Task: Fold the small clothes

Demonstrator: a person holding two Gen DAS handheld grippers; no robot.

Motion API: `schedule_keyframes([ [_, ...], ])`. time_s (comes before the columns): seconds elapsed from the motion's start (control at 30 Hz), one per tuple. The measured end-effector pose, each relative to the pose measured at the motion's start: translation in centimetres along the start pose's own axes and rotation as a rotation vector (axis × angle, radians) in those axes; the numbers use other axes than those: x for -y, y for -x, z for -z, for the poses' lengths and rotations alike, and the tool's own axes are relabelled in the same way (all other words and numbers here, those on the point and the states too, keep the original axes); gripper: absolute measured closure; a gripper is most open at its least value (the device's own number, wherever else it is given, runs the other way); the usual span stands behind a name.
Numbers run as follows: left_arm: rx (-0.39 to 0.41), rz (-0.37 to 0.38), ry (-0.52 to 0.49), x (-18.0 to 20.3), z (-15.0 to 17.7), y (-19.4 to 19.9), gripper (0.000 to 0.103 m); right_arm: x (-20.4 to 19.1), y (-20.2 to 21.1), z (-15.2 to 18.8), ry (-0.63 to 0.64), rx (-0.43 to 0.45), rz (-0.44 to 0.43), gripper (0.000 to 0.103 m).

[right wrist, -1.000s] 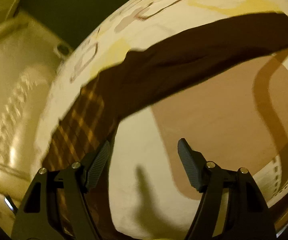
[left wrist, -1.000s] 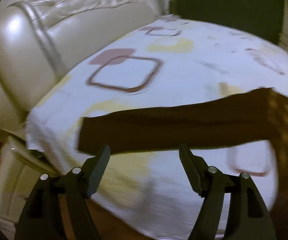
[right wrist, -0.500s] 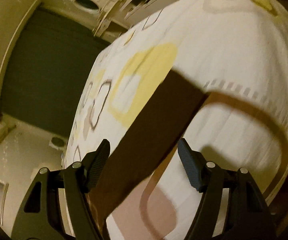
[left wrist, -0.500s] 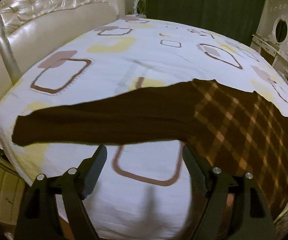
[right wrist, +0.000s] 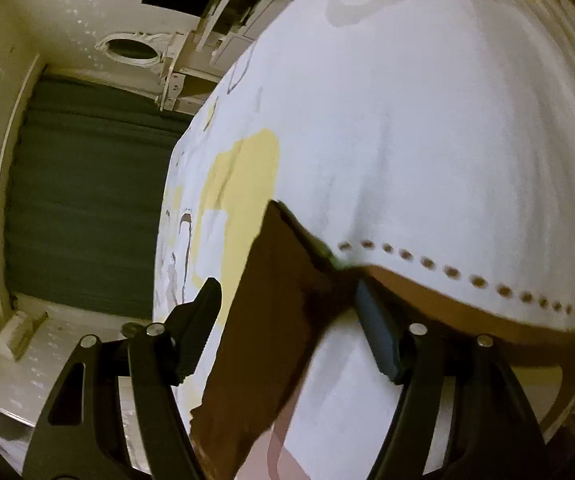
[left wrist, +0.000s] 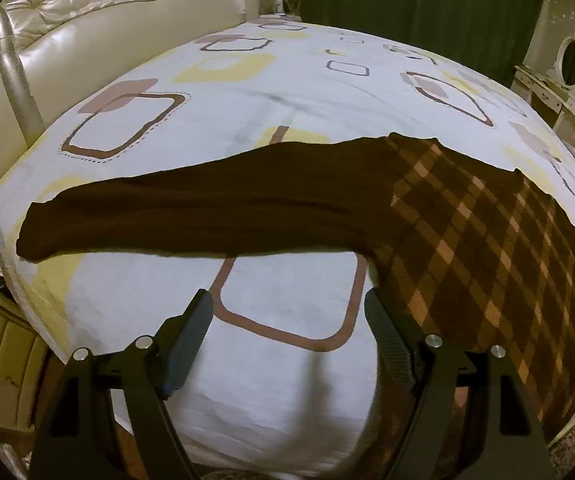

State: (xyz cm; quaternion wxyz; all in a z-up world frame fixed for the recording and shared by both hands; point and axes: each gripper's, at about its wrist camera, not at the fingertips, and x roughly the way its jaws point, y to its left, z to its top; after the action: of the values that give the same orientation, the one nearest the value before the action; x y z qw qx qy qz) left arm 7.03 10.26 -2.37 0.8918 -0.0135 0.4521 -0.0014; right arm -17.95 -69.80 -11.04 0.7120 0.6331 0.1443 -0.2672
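Note:
A dark brown garment with an orange plaid body point(left wrist: 487, 240) lies spread on the bed. Its plain brown sleeve point(left wrist: 191, 212) stretches out to the left. My left gripper point(left wrist: 287, 320) is open and empty, hovering over the sheet just in front of the sleeve. In the right wrist view the other brown sleeve point(right wrist: 271, 320) runs between the fingers of my right gripper point(right wrist: 287, 300), which is open and close over the cuff end. The view is tilted sideways.
The bed has a white sheet point(left wrist: 287, 88) with brown and yellow squares. A cream padded headboard point(left wrist: 87, 12) stands at the left, dark green curtains point(left wrist: 419, 4) behind, and a white dresser with an oval mirror point(left wrist: 571, 56) at the right.
My left gripper has pulled back slightly and steadied over the left sleeve. My right gripper has moved along the right sleeve to its end, with the view tilting further.

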Motion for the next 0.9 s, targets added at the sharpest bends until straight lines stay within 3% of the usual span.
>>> schedule_keyframes([
  [0.1, -0.004, 0.005, 0.008, -0.1, 0.0, 0.0, 0.026, 0.0, -0.9, -0.8, 0.026, -0.024, 0.04, 0.063],
  [0.23, -0.005, 0.01, 0.014, -0.1, -0.1, -0.1, 0.026, 0.6, -1.4, -1.4, -0.016, -0.033, 0.04, 0.075],
  [0.3, -0.006, 0.01, 0.018, -0.2, -0.1, -0.2, 0.026, 0.4, -1.7, -1.6, 0.003, -0.053, 0.06, 0.09],
  [0.37, -0.008, 0.012, 0.021, -0.2, -0.1, -0.3, 0.026, 0.6, -1.8, -1.8, 0.01, -0.075, 0.058, 0.096],
  [0.63, -0.01, 0.017, 0.025, -0.3, -0.2, -0.2, 0.026, -0.5, -0.7, -1.7, -0.05, -0.112, -0.072, 0.098],
  [0.73, -0.006, 0.018, 0.031, -0.4, -0.3, 0.1, 0.026, -3.3, 0.2, -1.2, -0.051, -0.145, -0.17, 0.098],
  [0.9, 0.012, 0.027, 0.035, -1.0, -0.5, 0.8, 0.026, -11.6, 2.0, 1.7, 0.072, -0.213, -0.31, 0.098],
])
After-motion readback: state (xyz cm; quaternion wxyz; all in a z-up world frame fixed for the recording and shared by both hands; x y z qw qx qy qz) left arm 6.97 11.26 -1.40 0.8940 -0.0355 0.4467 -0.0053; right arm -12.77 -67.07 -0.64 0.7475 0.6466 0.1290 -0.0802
